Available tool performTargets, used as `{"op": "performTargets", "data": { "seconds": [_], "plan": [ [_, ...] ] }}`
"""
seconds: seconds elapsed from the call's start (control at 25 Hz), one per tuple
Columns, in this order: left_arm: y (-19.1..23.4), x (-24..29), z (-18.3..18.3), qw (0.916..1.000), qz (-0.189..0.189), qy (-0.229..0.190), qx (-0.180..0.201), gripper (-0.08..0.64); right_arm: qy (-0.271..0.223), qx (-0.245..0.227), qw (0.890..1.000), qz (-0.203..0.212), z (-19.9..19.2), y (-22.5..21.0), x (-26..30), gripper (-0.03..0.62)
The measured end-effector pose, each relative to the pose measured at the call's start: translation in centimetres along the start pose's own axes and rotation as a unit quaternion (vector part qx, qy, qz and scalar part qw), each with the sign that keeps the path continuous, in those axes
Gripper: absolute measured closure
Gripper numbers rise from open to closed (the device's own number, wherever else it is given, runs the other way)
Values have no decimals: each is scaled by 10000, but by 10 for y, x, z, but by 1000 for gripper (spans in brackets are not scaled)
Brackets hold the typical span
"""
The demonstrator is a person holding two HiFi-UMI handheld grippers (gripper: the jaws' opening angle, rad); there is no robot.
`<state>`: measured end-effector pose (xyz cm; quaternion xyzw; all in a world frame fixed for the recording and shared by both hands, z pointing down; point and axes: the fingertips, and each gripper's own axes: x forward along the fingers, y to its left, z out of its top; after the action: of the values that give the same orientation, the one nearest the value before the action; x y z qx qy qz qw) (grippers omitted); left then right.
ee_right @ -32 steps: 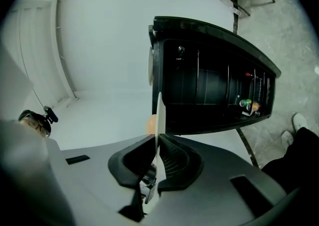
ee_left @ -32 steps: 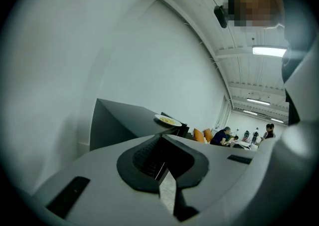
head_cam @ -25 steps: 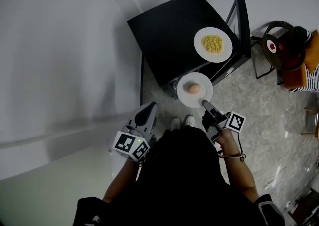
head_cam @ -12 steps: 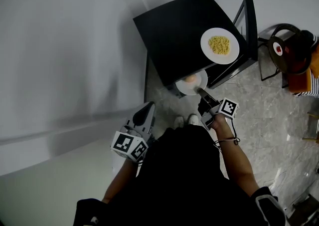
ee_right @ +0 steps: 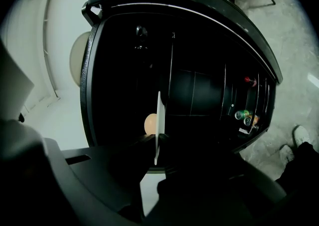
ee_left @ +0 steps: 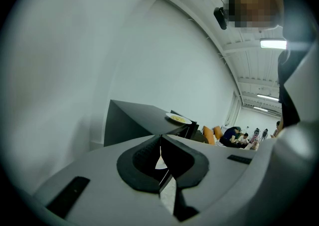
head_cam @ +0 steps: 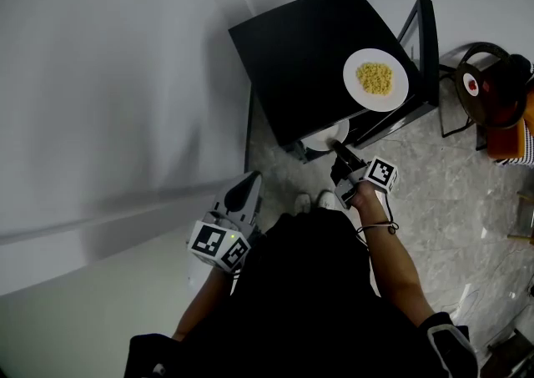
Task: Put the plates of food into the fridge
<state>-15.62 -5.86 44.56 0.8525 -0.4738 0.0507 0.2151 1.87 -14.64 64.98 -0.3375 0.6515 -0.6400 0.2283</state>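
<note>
A low black fridge [head_cam: 309,51] stands in the corner against a plain pale wall [head_cam: 100,76], its door [head_cam: 424,42] swung open to the right. On its flat, matte top sits a round white plate [head_cam: 375,80] carrying a heap of yellow food, perhaps noodles or corn; the head view is too small to settle which. A second white plate [head_cam: 332,133] is partly tucked under the fridge's front edge, at the mouth of the dark compartment, with the right gripper [head_cam: 338,151] clamped narrowly on its near rim. In the right gripper view this plate shows edge-on as a thin, smooth white line, and a round, pale orange piece of food [ee_right: 150,123] with an egg-like shape rests on it. The inside of the fridge is nearly black, with faint shelf lines. The door's shelf holds a few small cans [ee_right: 244,115] with shiny green and orange ends. The left gripper [head_cam: 244,189] is held low beside the person's body, well apart from the fridge, its grey jaws brought together on nothing. The floor [head_cam: 434,193] is glossy, grey, marbled tile.
</note>
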Motion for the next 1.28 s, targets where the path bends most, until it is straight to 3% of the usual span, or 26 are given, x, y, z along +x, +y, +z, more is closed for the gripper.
{"op": "performTargets", "data": {
  "seconds": [1.12, 1.28],
  "plan": [
    [7, 2, -6, 9996, 241, 98, -137, 536, -5, 544, 9975, -462, 8, -8, 62, 560],
    [6, 0, -9, 9995, 249, 128, -139, 535, 44, 282, 9974, -660, 7, -5, 61, 557]
  ]
}}
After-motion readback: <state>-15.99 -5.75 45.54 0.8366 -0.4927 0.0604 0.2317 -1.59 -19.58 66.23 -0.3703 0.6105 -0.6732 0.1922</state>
